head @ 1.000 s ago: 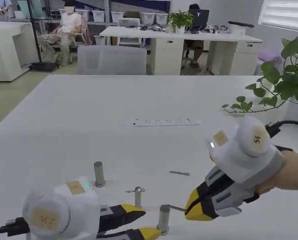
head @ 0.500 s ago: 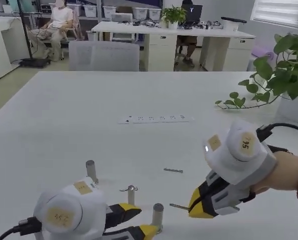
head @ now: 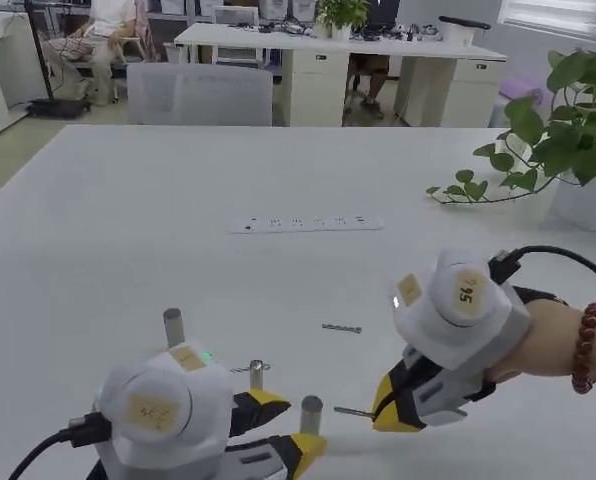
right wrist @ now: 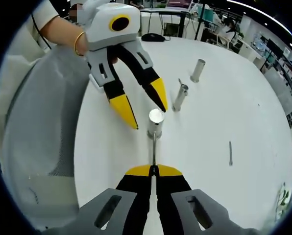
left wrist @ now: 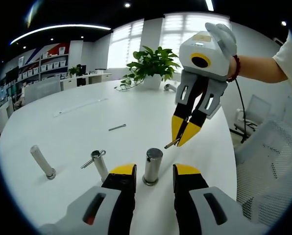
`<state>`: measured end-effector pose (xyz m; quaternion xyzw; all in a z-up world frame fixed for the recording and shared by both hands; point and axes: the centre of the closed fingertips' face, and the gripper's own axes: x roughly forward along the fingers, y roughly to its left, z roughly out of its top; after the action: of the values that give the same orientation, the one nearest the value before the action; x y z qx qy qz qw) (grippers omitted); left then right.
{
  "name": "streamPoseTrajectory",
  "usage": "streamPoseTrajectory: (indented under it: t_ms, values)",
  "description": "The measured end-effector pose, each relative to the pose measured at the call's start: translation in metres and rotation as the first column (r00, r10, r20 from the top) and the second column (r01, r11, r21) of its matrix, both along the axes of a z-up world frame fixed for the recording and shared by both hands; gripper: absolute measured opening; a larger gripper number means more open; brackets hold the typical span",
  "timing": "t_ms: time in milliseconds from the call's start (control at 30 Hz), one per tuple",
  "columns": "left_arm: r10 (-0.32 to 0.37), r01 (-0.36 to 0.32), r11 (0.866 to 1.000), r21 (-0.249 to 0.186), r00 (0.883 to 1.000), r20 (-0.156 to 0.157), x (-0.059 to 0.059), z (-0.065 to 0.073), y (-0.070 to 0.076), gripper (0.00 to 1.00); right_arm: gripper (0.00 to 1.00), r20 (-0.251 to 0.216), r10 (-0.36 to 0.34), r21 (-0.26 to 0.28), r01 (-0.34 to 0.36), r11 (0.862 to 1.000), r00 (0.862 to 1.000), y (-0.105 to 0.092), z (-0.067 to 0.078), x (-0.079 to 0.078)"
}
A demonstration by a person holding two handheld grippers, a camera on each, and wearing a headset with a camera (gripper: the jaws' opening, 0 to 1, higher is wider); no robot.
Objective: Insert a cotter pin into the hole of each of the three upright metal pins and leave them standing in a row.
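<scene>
Three upright metal pins stand in a row on the white table (head: 178,200). The far pin (head: 173,327) is bare. The middle pin (head: 256,373) has a cotter pin through its top. The near pin (head: 311,412) (left wrist: 152,165) (right wrist: 156,122) stands between the jaws of my left gripper (head: 293,425) (left wrist: 154,171), which is open and flanks it without clearly touching. My right gripper (head: 383,412) (right wrist: 154,170) is shut on a cotter pin (head: 353,411) (right wrist: 154,147). That cotter pin points at the near pin's top, its tip just short of it.
A loose cotter pin (head: 341,328) lies on the table beyond the row. A white power strip (head: 306,224) sits further back. A potted plant (head: 568,130) stands at the right edge. Chairs, desks and seated people are beyond the table.
The head camera has tilted down. The held cotter pin's tip, which met the near pin a second ago, now stands a small gap to its right. The left gripper stays around the pin.
</scene>
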<state>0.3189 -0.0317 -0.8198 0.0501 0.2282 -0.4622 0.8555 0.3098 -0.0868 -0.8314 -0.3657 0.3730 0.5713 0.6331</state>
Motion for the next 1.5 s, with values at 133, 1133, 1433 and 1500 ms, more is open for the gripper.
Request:
streamPoseTrajectory:
  t_ms: [133, 1133, 1433, 1500]
  values:
    - [-0.001, 0.001, 1.000, 0.006, 1.000, 0.000, 0.002, -0.003, -0.003, 0.27, 0.04, 0.002, 0.007, -0.004, -0.007, 1.000, 1.000, 0.002, -0.001, 0.001]
    - [-0.003, 0.003, 1.000, 0.007, 1.000, -0.012, 0.007, -0.013, -0.009, 0.12, 0.04, 0.016, 0.064, -0.056, -0.063, 0.996, 0.998, 0.013, -0.001, 0.005]
    - [0.003, -0.003, 1.000, 0.003, 1.000, -0.018, 0.007, -0.014, -0.008, 0.12, 0.04, 0.035, 0.086, -0.089, -0.083, 0.993, 0.996, 0.014, -0.001, 0.006]
    - [0.004, -0.003, 1.000, 0.002, 1.000, -0.021, 0.007, -0.015, -0.008, 0.12, 0.04, 0.035, 0.087, -0.091, -0.083, 0.992, 0.996, 0.014, -0.001, 0.006]
